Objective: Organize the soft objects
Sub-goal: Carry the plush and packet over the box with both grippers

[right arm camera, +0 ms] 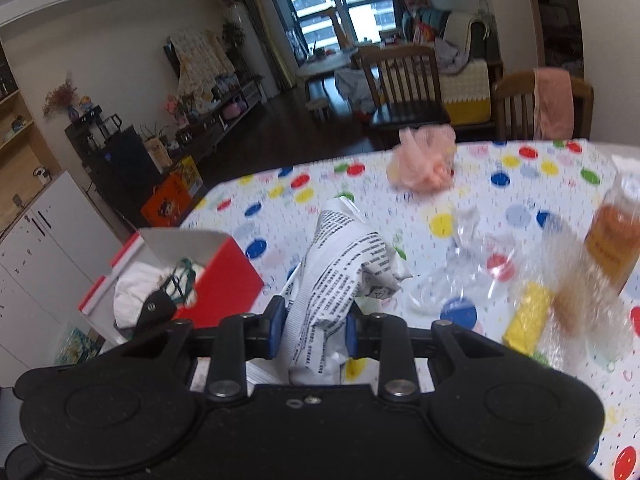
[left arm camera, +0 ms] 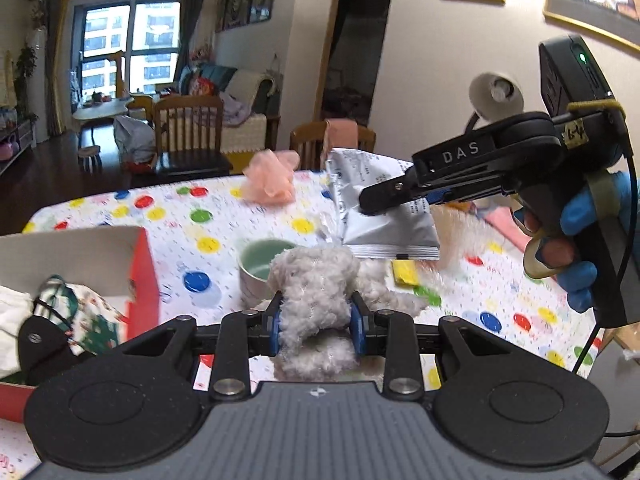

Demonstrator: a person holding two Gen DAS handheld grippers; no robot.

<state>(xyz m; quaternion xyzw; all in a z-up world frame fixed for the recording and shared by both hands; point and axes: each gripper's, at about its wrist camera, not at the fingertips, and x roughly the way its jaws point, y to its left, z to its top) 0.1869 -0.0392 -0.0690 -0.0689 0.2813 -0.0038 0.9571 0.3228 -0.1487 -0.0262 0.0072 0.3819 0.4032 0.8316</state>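
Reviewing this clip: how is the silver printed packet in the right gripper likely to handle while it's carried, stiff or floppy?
Probably floppy: the silver packet creases and folds around the right gripper. It likely weighs little, since in the left wrist view it hangs from a pinch at one edge. The foil-like film may be slippery.

daylit window (left arm camera: 128, 44), wooden chairs (left arm camera: 188, 132), dark floor (right arm camera: 280, 120)

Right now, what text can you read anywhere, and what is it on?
"DAS": on the right gripper body.
Handwritten tape label there: unclear.
Silver packet print, clamped in that gripper: too small.
Amber bottle label: blurred.
Fluffy toy in left gripper: none.
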